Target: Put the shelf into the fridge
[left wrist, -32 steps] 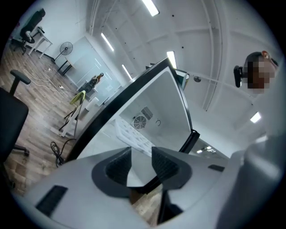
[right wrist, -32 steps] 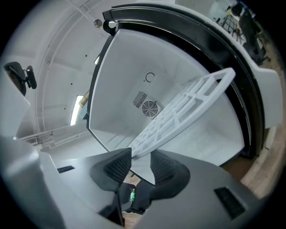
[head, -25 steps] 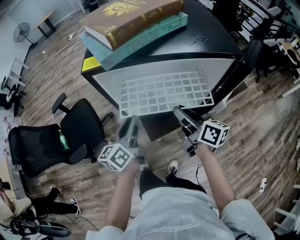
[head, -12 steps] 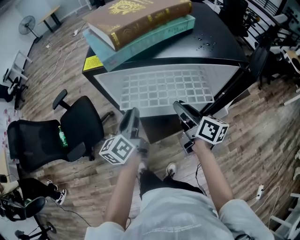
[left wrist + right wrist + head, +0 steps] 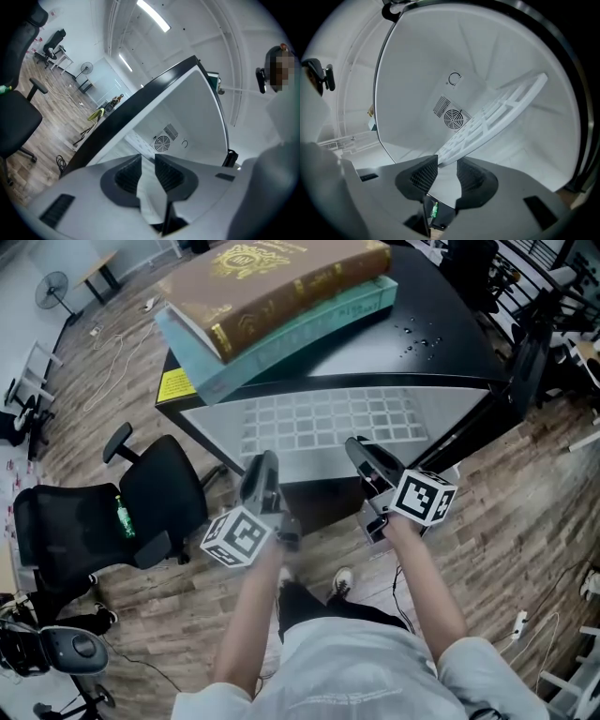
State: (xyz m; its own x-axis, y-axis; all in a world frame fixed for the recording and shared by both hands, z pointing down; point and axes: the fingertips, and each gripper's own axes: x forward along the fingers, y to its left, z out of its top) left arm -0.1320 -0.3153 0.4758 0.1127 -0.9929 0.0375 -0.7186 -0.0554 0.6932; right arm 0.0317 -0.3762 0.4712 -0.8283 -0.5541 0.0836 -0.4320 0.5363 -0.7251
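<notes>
A white grid shelf (image 5: 328, 423) lies level inside the open black fridge (image 5: 441, 343), with only its front edge near the opening. My left gripper (image 5: 263, 468) holds the shelf's front left edge. A white strip of the shelf (image 5: 150, 201) fills the gap of the left gripper (image 5: 147, 161), whose jaws have just been closing on it. My right gripper (image 5: 360, 452) is shut on the front right corner. In the right gripper view the shelf (image 5: 497, 110) runs back from the right gripper (image 5: 446, 164) toward the round fan vent (image 5: 453, 117) in the rear wall.
Two thick books (image 5: 272, 287) lie stacked on the fridge top. The fridge door (image 5: 517, 362) stands open at the right. A black office chair (image 5: 141, 502) stands left of the fridge on the wooden floor. The person's shoe (image 5: 345, 576) is below the grippers.
Both grippers have moved forward toward the fridge, and the shelf has slid deeper inside. Its front edge no longer sticks out past the opening.
</notes>
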